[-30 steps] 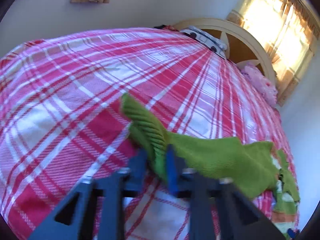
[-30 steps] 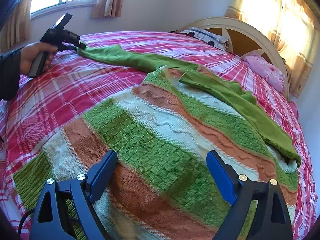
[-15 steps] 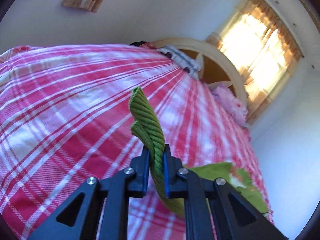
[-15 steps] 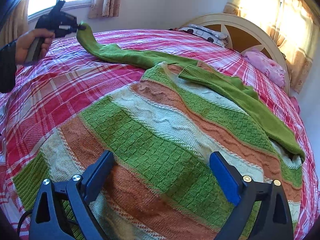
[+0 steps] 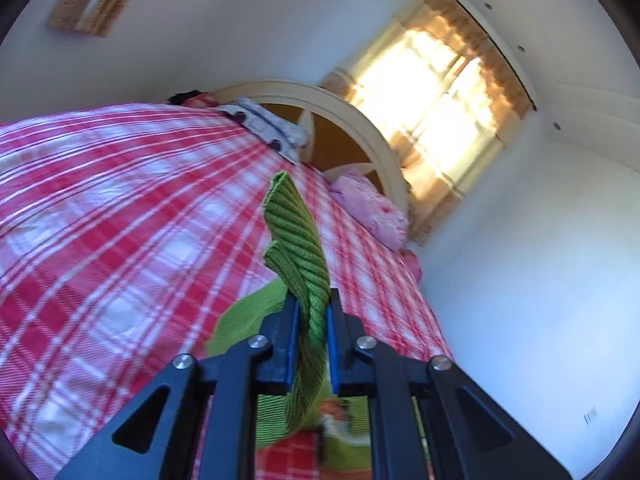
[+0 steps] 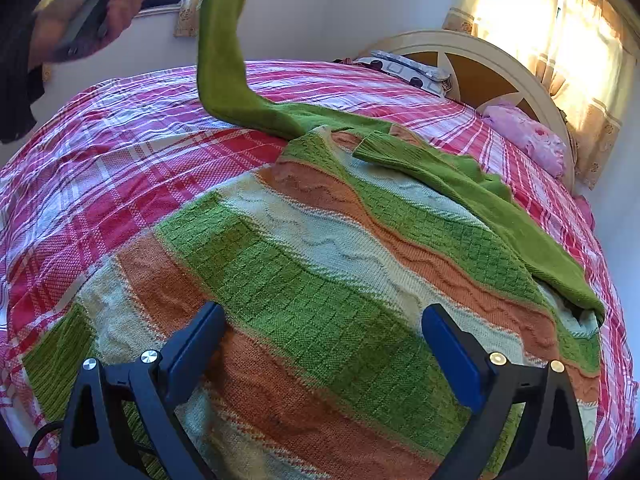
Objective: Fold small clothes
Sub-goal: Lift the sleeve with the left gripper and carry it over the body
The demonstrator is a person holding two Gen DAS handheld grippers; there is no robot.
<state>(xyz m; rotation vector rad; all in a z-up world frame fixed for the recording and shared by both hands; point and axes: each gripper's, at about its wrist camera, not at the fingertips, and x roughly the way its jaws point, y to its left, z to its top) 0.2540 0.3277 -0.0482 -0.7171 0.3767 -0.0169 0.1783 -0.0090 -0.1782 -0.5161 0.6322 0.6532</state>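
The left gripper (image 5: 313,320) has its jaws clamped on the ribbed cuff of the sweater's green sleeve (image 6: 224,64), the cuff standing up out of the pinch and the knit trailing down below. The right gripper (image 6: 320,344) has jaws wide apart with nothing between them; they have just been opening, and they hover low over the hem end of the sweater (image 6: 320,272), not visibly pressing it.

The sweater lies flat on the plaid bedspread (image 6: 132,168), striped in green, orange and cream. Relative to the sweater, the held sleeve rises from the far shoulder, up to the person's hand (image 6: 92,12) high over the far left corner. The other sleeve (image 6: 500,216) already lies folded diagonally across the sweater's right side. Beyond the sweater's collar end stand the headboard (image 6: 500,64) and a pink pillow (image 6: 528,136).

The step in hand looks like folding this sleeve across the body. To do it well, keep the cuff pinched and carry it in an arc over the chest, so the sleeve drapes flat without twisting. Lay it straight, roughly mirroring the other sleeve. The free gripper could steady the body near the hem, since the knit will likely drag and bunch if the pull goes sideways. Release only once the cuff rests on the knit.
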